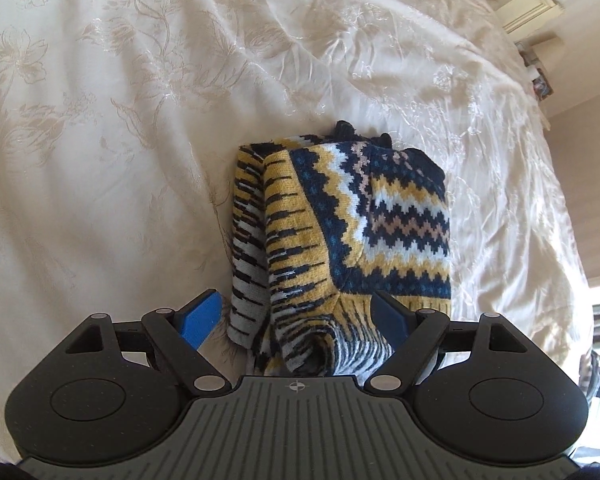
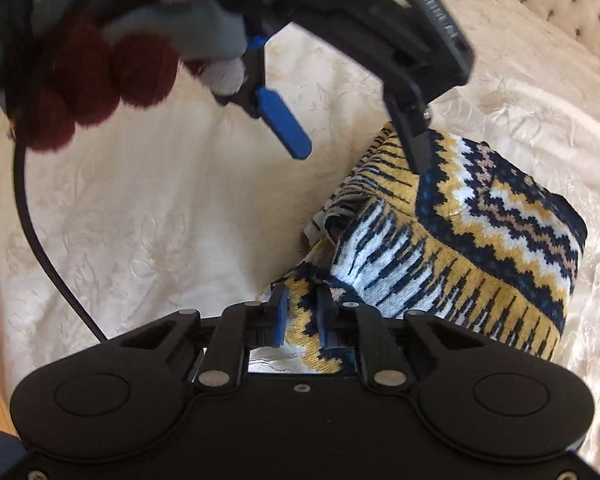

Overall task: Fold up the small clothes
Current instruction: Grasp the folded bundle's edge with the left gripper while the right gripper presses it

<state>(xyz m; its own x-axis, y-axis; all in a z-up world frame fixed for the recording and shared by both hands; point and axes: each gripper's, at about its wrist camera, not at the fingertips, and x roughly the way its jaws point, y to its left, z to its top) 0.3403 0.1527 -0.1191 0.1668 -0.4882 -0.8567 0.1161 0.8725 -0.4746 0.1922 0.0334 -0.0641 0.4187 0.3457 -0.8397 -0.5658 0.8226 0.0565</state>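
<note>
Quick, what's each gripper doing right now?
Left gripper: open, jaws either side of the knit, not gripping.
Right gripper: shut on the knit's near edge.

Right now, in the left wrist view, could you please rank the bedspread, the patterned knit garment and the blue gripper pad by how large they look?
1. Bedspread, filling most of the view.
2. Patterned knit garment.
3. Blue gripper pad, smallest even though it is nearest the camera, so the order is safe.

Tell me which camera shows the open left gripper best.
The right wrist view: it shows the whole left gripper from outside, jaws spread over the knit garment. The left wrist view shows only its own jaws and body.
</note>
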